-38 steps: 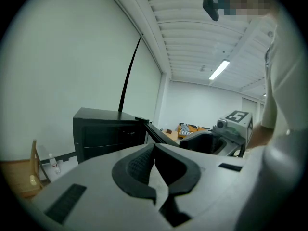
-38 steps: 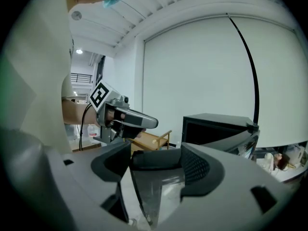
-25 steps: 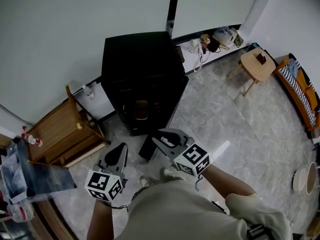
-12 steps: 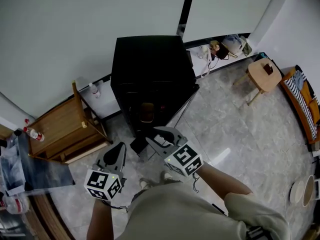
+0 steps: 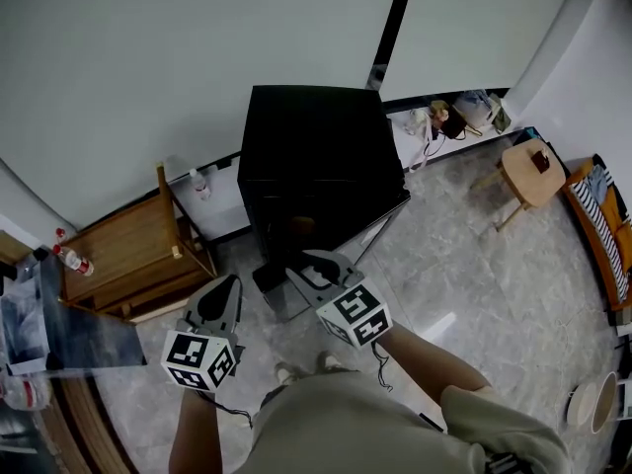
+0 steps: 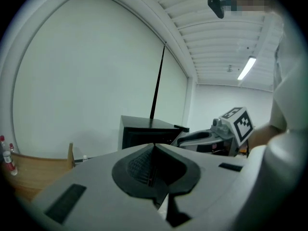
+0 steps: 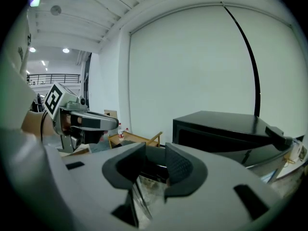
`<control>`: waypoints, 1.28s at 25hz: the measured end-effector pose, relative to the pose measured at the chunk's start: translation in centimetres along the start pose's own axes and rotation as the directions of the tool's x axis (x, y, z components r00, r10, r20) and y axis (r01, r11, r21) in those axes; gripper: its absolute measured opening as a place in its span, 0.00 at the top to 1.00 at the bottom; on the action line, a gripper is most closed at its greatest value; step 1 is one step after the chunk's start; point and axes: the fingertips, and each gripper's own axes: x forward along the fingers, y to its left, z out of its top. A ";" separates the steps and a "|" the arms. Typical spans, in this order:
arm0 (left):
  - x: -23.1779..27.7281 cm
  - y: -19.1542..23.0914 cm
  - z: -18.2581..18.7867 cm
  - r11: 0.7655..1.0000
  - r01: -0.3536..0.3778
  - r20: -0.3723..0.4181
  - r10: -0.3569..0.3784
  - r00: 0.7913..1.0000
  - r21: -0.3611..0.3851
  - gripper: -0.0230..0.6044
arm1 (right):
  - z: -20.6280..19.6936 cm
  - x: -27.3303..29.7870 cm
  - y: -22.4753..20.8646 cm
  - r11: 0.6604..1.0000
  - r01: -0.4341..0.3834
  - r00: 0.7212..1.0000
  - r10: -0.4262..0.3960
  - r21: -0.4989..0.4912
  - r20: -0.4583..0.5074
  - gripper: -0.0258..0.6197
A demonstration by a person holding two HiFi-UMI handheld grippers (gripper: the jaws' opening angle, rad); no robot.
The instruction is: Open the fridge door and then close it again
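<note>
The black mini fridge (image 5: 316, 156) stands against the white wall, and its door (image 5: 380, 225) hangs open to the right with the pale inner side showing. My right gripper (image 5: 296, 265) sits low in front of the open fridge front, apart from the door. Its jaws have just been opening and stand slightly apart with nothing between them (image 7: 155, 153). My left gripper (image 5: 229, 284) hovers further left, shut and empty (image 6: 153, 148). The left gripper view shows the fridge (image 6: 144, 131) ahead, with the right gripper (image 6: 202, 138) beside it.
A wooden rack (image 5: 128, 255) stands left of the fridge, with bottles (image 5: 69, 260) near it. A round wooden stool (image 5: 533, 171) and cables and bags (image 5: 444, 117) are at the right by the wall. My feet (image 5: 286, 371) are on the grey tiled floor.
Both grippers have moved forward toward the fridge. The right gripper's jaws have parted a little. The lit fridge interior seen earlier now looks dark.
</note>
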 end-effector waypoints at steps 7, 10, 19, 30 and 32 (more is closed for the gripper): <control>1.1 2.5 0.9 0.999 -0.038 0.019 0.038 0.999 -0.004 0.95 | 0.8 2.7 -1.3 1.000 0.021 1.000 -0.021 0.005 -0.008 0.80; 1.7 3.1 1.3 0.999 -0.048 0.024 0.048 0.999 -0.007 0.95 | 1.1 3.6 -1.8 1.000 0.029 0.999 -0.029 0.003 -0.012 0.80; 4.1 4.9 2.2 0.998 -0.069 0.023 0.069 0.997 0.001 0.95 | 2.2 6.4 -3.8 0.999 0.048 0.999 -0.048 -0.003 -0.017 0.81; 7.5 6.6 3.3 0.995 -0.100 0.013 0.100 0.995 0.026 0.95 | 3.0 9.1 -6.2 0.994 0.106 0.994 -0.106 0.014 0.000 0.81; 8.1 6.9 3.3 0.994 -0.101 0.005 0.101 0.995 0.029 0.95 | 3.2 9.6 -6.7 0.993 0.118 0.993 -0.118 0.008 -0.001 0.81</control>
